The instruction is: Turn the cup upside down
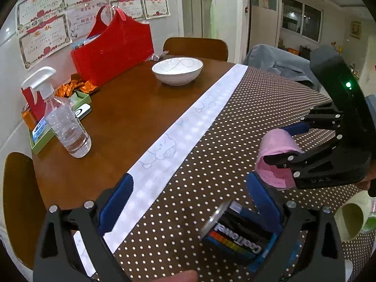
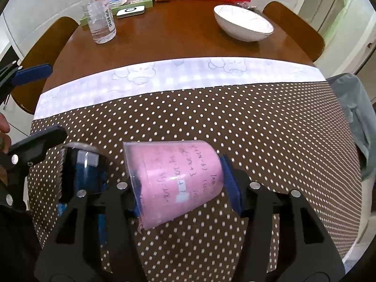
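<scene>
Brown polka-dot cloth with a pale checked border covers the near half of a wooden table. Over it the right gripper grips the pink cup across its sides between blue pads, with the cup tilted well over on its side, above the cloth and just right of a dark can. Which end is the mouth is hard to tell in the right wrist view; in the left wrist view an opening seems to face down and left.

The left gripper is spread wide and holds nothing, though the dark can lies between its fingers.

Judging by the tilt, the turn is about halfway. To finish well, the wrist should roll on until the rim is level and facing down, keeping firm pressure so the smooth wall does not slip, then lower it flat clear of the can before letting go.

Counted: 1 pink cup, 1 can, 1 white bowl, 1 spray bottle, 1 red bag, 1 pale green cup at far right of the left wrist view, 2 grippers.
</scene>
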The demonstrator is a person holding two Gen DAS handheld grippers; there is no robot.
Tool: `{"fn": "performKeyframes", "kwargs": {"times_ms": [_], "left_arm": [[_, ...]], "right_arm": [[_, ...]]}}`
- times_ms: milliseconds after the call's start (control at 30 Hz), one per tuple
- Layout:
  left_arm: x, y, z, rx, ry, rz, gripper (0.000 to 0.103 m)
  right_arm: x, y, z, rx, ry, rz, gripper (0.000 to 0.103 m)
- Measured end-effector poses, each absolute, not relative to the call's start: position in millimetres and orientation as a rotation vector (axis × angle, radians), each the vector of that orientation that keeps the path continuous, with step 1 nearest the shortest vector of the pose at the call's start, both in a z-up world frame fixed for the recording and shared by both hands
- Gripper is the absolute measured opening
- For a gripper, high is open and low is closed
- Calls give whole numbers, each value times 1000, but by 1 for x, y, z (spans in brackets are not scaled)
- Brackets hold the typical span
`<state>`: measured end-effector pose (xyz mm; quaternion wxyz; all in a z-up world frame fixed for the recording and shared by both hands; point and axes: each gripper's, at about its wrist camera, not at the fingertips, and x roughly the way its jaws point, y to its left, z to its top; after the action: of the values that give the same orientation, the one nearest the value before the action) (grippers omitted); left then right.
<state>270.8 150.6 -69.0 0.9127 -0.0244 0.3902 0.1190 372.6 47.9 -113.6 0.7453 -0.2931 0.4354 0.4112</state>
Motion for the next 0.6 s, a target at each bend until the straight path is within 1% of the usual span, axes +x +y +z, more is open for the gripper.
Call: {"fn": "performKeyframes", "kwargs": {"times_ms": [100, 167, 233, 367, 600], "left_arm": [[258, 143, -63, -45, 787, 234, 95], [249, 137, -60, -41, 778, 223, 95], [240, 130, -57, -32, 770, 212, 95], [224, 116, -52, -17, 752, 193, 95], [200, 99, -50, -2, 741, 182, 95]], "right_arm": [[360, 34, -104, -634, 930, 882, 51], [349, 26, -96, -629, 917, 873, 48], [333, 16, -86, -635, 902, 861, 33], [310, -1, -77, -630, 887, 832, 33], [287, -24, -85, -594, 914, 811, 33]]}}
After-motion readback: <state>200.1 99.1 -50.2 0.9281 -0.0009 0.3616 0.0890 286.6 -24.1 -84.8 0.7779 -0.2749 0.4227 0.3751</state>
